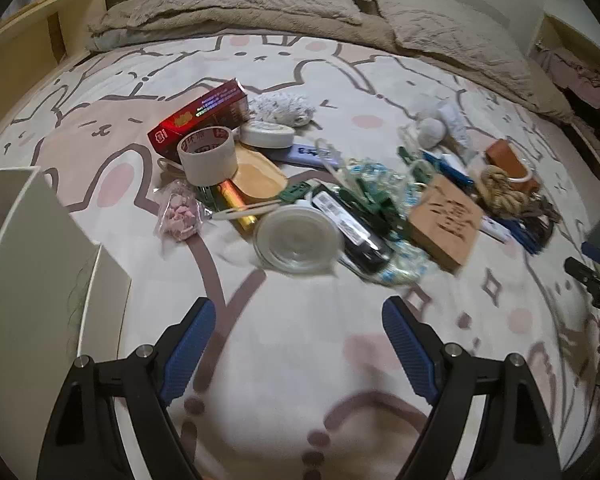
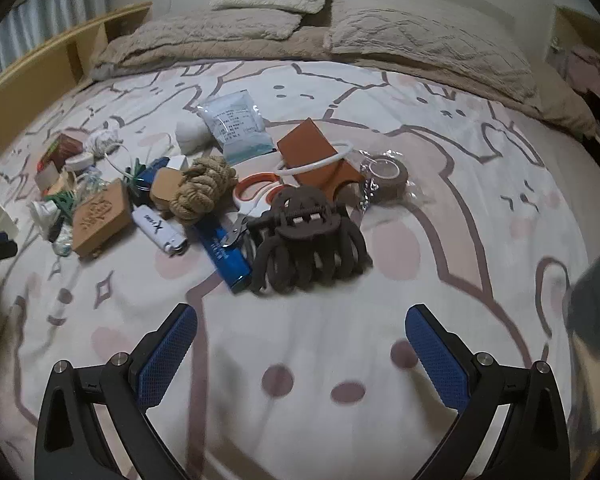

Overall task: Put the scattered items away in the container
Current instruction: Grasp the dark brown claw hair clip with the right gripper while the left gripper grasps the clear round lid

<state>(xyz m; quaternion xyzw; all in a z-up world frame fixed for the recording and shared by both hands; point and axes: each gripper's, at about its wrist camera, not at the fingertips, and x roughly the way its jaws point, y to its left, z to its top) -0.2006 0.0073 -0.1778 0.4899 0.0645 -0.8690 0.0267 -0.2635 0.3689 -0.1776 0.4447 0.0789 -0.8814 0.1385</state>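
While both grippers hang over the bed, the left gripper and right gripper are seen with jaws wide apart and empty. Ahead lie a jar and claw clip. A white container stands left.

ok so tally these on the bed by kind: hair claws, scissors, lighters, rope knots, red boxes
hair claws: 1
scissors: 1
lighters: 1
rope knots: 1
red boxes: 1
total: 5
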